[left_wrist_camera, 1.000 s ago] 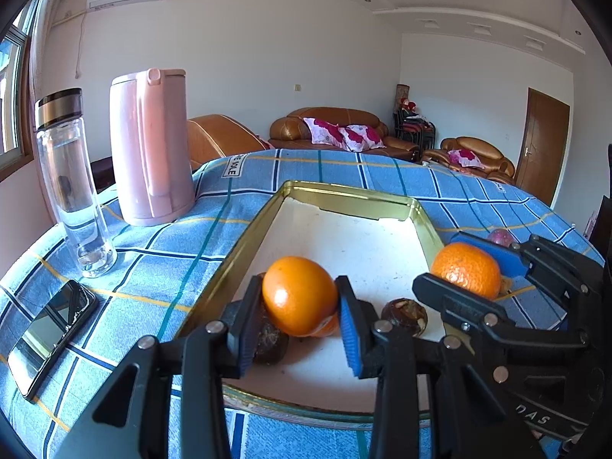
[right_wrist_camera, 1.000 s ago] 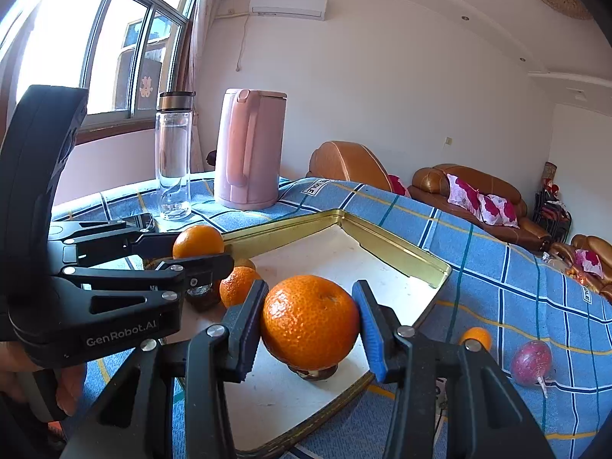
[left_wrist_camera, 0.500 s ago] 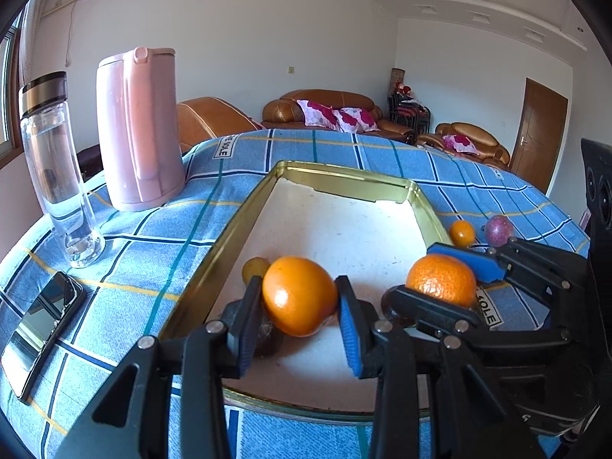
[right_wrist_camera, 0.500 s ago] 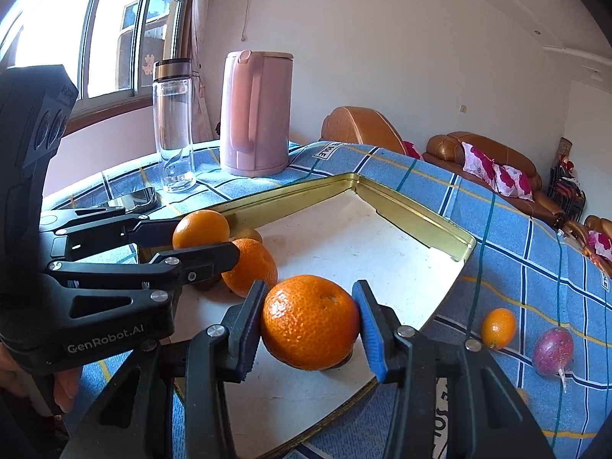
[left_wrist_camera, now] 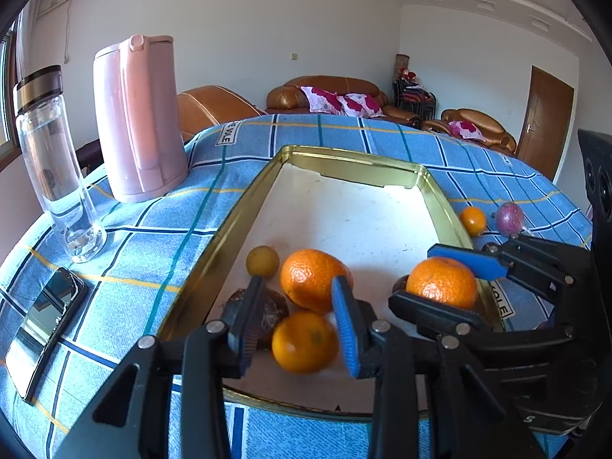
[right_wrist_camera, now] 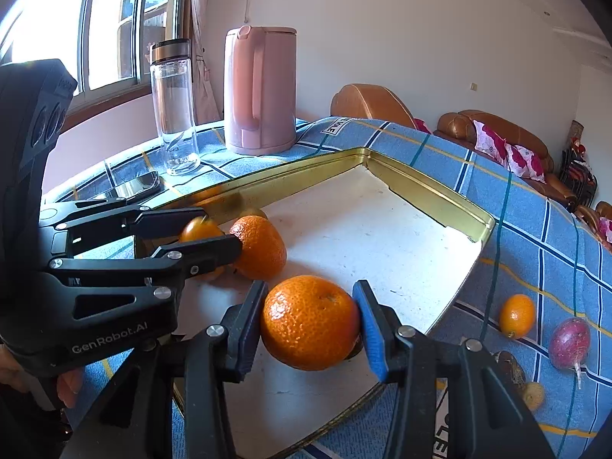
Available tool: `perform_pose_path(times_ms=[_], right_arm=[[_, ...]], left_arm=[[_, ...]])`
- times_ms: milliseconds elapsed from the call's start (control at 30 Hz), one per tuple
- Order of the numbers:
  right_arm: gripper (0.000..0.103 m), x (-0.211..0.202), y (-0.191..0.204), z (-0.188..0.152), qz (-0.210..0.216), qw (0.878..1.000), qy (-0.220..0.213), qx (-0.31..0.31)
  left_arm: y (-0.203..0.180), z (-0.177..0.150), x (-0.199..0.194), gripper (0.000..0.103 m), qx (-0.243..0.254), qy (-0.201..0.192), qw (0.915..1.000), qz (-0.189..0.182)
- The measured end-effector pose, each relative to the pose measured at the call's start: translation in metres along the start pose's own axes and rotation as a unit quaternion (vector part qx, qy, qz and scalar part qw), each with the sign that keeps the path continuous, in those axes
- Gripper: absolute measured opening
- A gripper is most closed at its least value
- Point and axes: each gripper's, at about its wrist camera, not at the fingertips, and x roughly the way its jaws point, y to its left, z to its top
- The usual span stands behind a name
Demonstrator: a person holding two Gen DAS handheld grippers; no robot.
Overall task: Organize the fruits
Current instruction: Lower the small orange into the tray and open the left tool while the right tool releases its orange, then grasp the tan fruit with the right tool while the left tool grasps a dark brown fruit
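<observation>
A gold-rimmed tray point(left_wrist_camera: 237, 214) with a white floor lies on the blue checked cloth. My left gripper point(left_wrist_camera: 296, 325) is open over its near end; a blurred orange point(left_wrist_camera: 305, 340) sits loose between its fingers, low by the tray floor. Beside it in the tray lie a larger orange point(left_wrist_camera: 311, 279), a small yellow fruit point(left_wrist_camera: 262, 261) and a dark brown fruit point(left_wrist_camera: 271, 311). My right gripper point(right_wrist_camera: 310, 323) is shut on an orange point(right_wrist_camera: 310, 322) just above the tray's near right corner; it also shows in the left wrist view point(left_wrist_camera: 441, 281).
A small orange point(right_wrist_camera: 516, 315), a purple fruit point(right_wrist_camera: 568, 342) and two small fruits point(right_wrist_camera: 533, 394) lie on the cloth right of the tray. A pink kettle point(left_wrist_camera: 139, 118), a glass bottle point(left_wrist_camera: 53, 160) and a phone point(left_wrist_camera: 42, 329) stand left of it.
My left gripper has opened and let go of its orange, which has dropped down between the fingers. Both grippers have come lower over the tray. The right gripper still holds its orange.
</observation>
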Motion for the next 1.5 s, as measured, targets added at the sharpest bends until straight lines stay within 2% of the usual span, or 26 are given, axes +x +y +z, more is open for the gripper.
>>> perform_pose_path(times_ms=[167, 233, 267, 367, 600, 733, 867, 967, 1100, 1200, 1333, 1500], right_arm=[[0.051, -0.001, -0.002, 0.000, 0.000, 1.000, -0.004, 0.005], [0.057, -0.003, -0.005, 0.000, -0.004, 1.000, -0.007, 0.013], [0.061, -0.004, -0.007, 0.000, -0.005, 1.000, -0.010, 0.018], [0.066, -0.010, -0.009, -0.001, -0.009, 0.999, -0.025, 0.024], [0.068, -0.036, -0.010, -0.010, -0.060, 0.996, -0.063, -0.002], [0.068, -0.064, -0.035, -0.022, -0.088, 0.993, -0.075, 0.006], [0.068, -0.092, -0.078, -0.035, -0.128, 0.987, -0.084, 0.049], [0.068, -0.102, -0.112, -0.044, -0.164, 0.979, -0.077, 0.093], [0.068, -0.097, -0.142, -0.054, -0.177, 0.974, -0.052, 0.134], [0.067, -0.086, -0.152, -0.060, -0.170, 0.974, -0.027, 0.145], [0.054, -0.072, -0.160, -0.060, -0.156, 0.976, 0.000, 0.154], [0.053, -0.048, -0.159, -0.059, -0.123, 0.980, 0.051, 0.147]], left_arm=[[0.000, 0.000, 0.000, 0.039, 0.001, 0.000, 1.0000, 0.007], [0.000, 0.000, -0.001, 0.042, -0.001, -0.002, 0.9999, 0.011], [0.001, 0.000, -0.002, 0.046, -0.002, -0.004, 0.9999, 0.013], [0.003, 0.000, -0.005, 0.056, -0.008, -0.013, 0.9998, 0.016], [-0.005, 0.002, -0.021, 0.069, -0.017, -0.047, 0.9987, 0.003], [-0.021, 0.008, -0.033, 0.074, -0.012, -0.069, 0.9975, -0.011], [-0.049, 0.015, -0.038, 0.078, 0.005, -0.084, 0.9960, -0.031], [-0.076, 0.018, -0.034, 0.078, 0.022, -0.087, 0.9951, -0.042], [-0.111, 0.019, -0.021, 0.078, 0.043, -0.074, 0.9944, -0.062], [-0.134, 0.018, -0.011, 0.078, 0.059, -0.061, 0.9938, -0.072], [-0.147, 0.018, 0.001, 0.078, 0.067, -0.048, 0.9942, -0.069], [-0.144, 0.019, 0.007, 0.080, 0.058, -0.041, 0.9955, -0.063]])
